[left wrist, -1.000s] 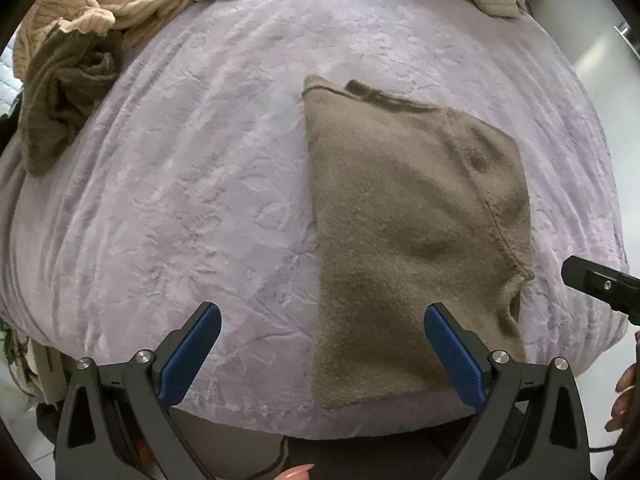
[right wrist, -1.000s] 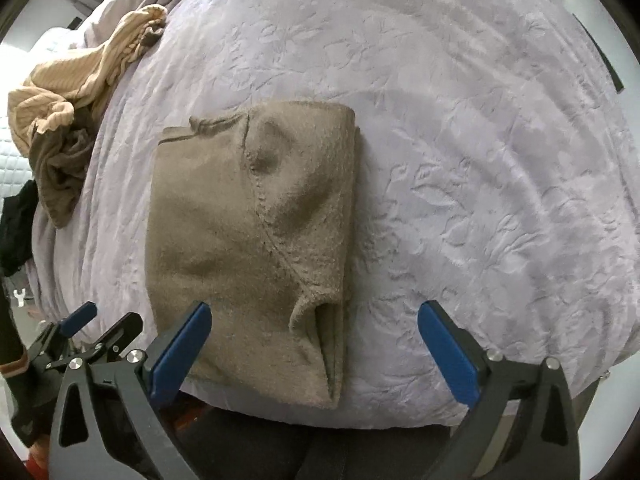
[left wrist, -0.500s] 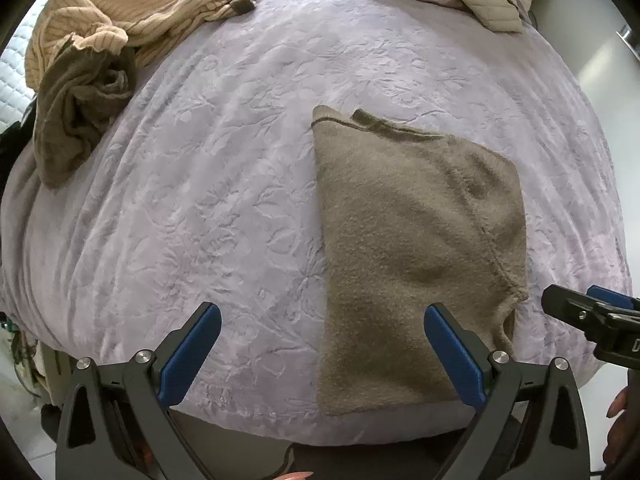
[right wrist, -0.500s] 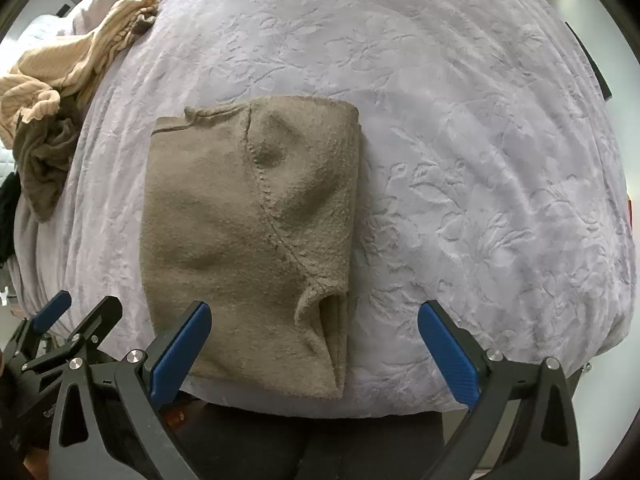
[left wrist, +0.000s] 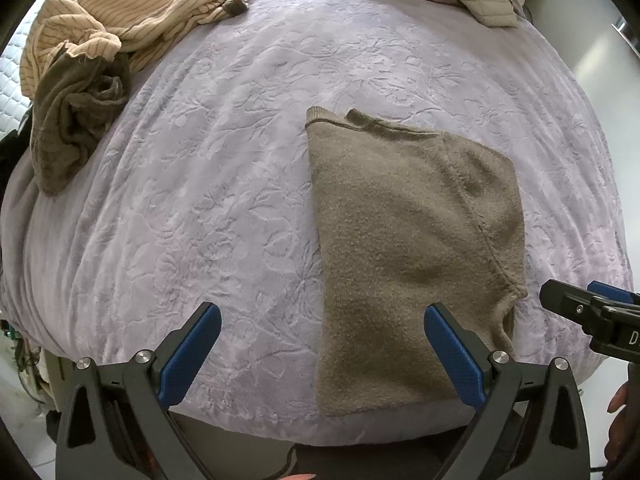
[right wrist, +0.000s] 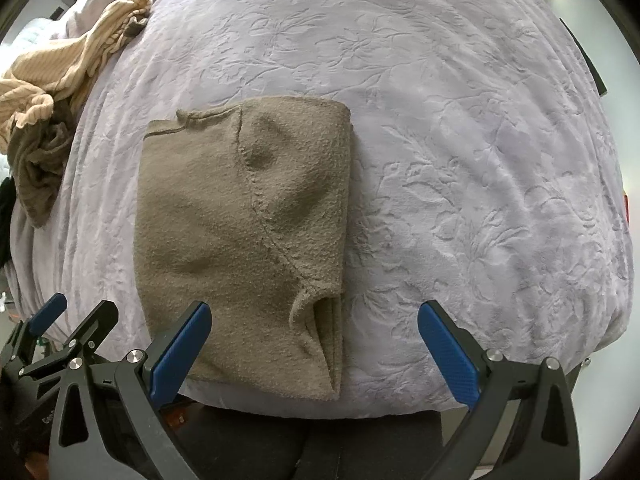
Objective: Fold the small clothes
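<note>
Both of my grippers have their jaws spread wide and hold nothing. Compared with a second ago I have drawn them back and up: more of the bed shows in both views, and the sweater sits a little farther from the blue pads than it did.

Between the jaws of my left gripper point(left wrist: 322, 354) I see the near left corner of the brown sweater point(left wrist: 412, 248), its left edge running straight ahead from just inside the right pad. My right gripper point(right wrist: 314, 356) has the sweater's right half ahead of its left pad, with the tucked sleeve opening lying just ahead of that pad. In the left view the right gripper point(left wrist: 592, 312) pokes in from the right, beside the sweater's near right corner; in the right view the left gripper point(right wrist: 60, 332) shows at the lower left, by the near left corner.

The sweater itself has not moved. It lies flat on the lilac bedspread point(right wrist: 460, 140) as a narrow rectangle, sides folded in, near hem at the bed's front edge. I judge the lengthwise folds done, with a crosswise fold from the hem toward the collar probably due next.

Farther off to the left, well apart from the sweater, a striped beige top point(left wrist: 120, 20) and a crumpled brown garment point(left wrist: 68, 120) wait unfolded.
</note>
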`<state>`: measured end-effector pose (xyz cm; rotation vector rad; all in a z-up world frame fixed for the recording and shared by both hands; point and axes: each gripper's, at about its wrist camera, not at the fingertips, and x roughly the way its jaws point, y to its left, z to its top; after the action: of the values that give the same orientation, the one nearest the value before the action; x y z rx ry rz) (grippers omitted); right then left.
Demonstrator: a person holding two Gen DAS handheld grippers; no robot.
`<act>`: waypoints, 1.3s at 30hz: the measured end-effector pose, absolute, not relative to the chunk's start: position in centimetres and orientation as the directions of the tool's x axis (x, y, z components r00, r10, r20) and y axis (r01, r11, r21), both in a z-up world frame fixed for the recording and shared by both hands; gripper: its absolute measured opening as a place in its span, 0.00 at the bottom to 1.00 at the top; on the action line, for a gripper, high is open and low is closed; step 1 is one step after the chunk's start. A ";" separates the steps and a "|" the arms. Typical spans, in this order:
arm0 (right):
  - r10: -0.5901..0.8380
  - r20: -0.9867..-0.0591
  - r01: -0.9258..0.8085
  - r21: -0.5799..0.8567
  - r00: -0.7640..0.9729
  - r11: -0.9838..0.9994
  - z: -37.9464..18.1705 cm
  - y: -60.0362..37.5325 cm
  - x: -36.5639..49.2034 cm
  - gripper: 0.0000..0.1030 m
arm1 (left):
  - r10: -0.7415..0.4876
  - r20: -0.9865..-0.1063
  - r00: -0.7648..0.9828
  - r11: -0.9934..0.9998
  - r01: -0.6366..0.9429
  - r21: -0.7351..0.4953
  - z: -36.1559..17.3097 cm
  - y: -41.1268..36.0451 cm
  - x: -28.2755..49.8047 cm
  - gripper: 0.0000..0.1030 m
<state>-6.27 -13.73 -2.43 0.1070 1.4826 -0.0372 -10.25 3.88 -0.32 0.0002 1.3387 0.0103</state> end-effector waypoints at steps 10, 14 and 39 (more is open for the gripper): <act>0.026 -0.996 0.086 0.034 0.090 0.996 -2.5 -13.2 -6.4 1.00 | 0.008 -0.974 0.225 1.000 0.001 0.009 -0.4 3.8 -10.2 0.98; 0.019 -0.995 0.083 0.027 0.094 0.996 -2.4 -13.2 -6.4 1.00 | 0.010 -0.975 0.223 1.000 0.000 0.010 -0.4 3.8 -10.2 0.98; -0.032 -0.992 0.053 -0.025 0.119 0.998 -2.0 -12.4 -6.6 1.00 | 0.022 -0.977 0.212 0.999 0.020 0.027 -0.8 3.7 -10.0 0.98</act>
<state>-6.57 -12.38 -1.97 0.0177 1.4502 -0.0618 -10.05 3.66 -0.80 0.0359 1.3574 0.0017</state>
